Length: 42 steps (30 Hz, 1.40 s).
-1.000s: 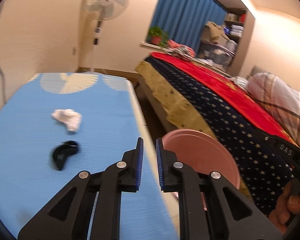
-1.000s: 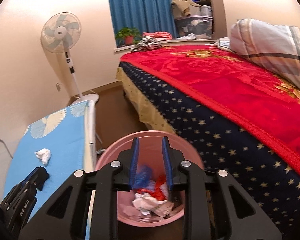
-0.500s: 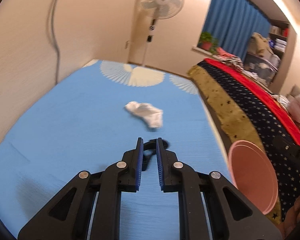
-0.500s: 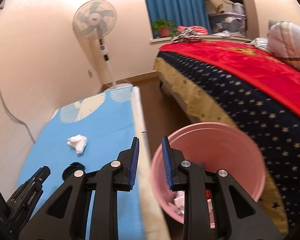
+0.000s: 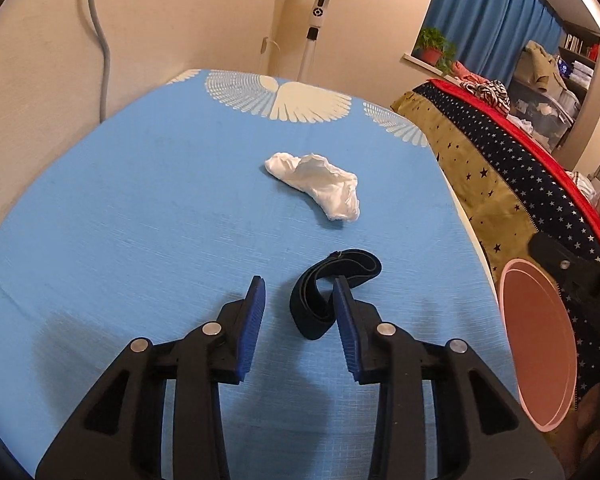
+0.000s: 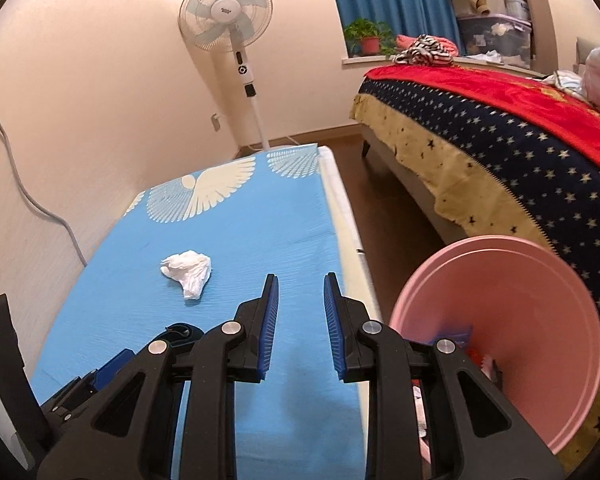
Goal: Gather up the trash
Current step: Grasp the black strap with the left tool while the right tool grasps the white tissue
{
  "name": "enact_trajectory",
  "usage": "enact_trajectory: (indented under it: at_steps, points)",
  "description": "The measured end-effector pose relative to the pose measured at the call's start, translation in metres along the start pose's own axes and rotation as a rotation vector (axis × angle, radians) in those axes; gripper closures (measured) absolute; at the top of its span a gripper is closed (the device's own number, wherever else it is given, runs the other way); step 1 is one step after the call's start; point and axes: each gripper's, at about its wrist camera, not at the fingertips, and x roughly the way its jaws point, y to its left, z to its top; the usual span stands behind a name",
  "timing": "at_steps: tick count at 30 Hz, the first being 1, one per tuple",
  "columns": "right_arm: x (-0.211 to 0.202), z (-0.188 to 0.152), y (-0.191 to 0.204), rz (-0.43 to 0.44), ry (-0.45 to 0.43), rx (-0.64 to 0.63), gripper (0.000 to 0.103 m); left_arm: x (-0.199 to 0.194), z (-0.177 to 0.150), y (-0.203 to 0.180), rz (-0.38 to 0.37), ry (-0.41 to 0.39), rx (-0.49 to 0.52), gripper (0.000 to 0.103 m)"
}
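A black band (image 5: 332,280), looped and folded, lies on the blue tablecloth (image 5: 140,220). My left gripper (image 5: 299,288) hangs just above it with its jaws opening; the band's near end lies between the fingers, and the pads do not press on it. Beyond it rests a crumpled white tissue (image 5: 316,184). In the right wrist view the tissue (image 6: 188,270) is ahead and to the left. My right gripper (image 6: 301,280) stands open and empty over the table's right edge. The pink bin (image 6: 500,320), tilted, holds some trash. The band (image 6: 178,330) is mostly hidden.
The bin (image 5: 536,340) stands off the table's right side, beside a bed (image 6: 500,152) with a starred and red cover. A standing fan (image 6: 226,12) is at the table's far end. A grey cable (image 5: 100,40) runs down the left wall.
My left gripper swung left from the bin to the table, came down over the black band and widened its jaws. My right gripper swung left from above the bin to the table's edge.
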Motion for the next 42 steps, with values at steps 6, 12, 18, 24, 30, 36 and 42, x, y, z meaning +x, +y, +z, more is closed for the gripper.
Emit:
enact_trajectory:
  at_steps: [6,12,18,24,30,36,42]
  points:
    - [0.025,0.0,0.013,0.066,0.043,0.001,0.079,0.002,0.003,0.004,-0.021,0.022,-0.002,0.099]
    - [0.045,0.001,0.036,0.119,0.063,-0.011,0.079,-0.011,0.01,0.026,0.054,-0.047,-0.064,0.1]
    - [0.077,-0.002,0.062,0.183,0.132,-0.043,0.068,-0.011,0.011,0.05,0.143,-0.041,-0.136,0.1]
    - [0.099,-0.002,0.081,0.18,0.179,-0.084,0.064,-0.009,0.01,0.054,0.162,-0.036,-0.136,0.1]
    - [0.112,-0.002,0.088,0.169,0.217,-0.101,0.065,-0.008,0.012,0.055,0.16,-0.035,-0.139,0.1]
    - [0.113,-0.003,0.088,0.188,0.235,-0.106,0.098,-0.006,0.014,0.055,0.156,-0.038,-0.132,0.1]
    - [0.093,0.0,0.079,0.172,0.199,-0.079,0.099,-0.009,0.014,0.056,0.146,-0.042,-0.133,0.1]
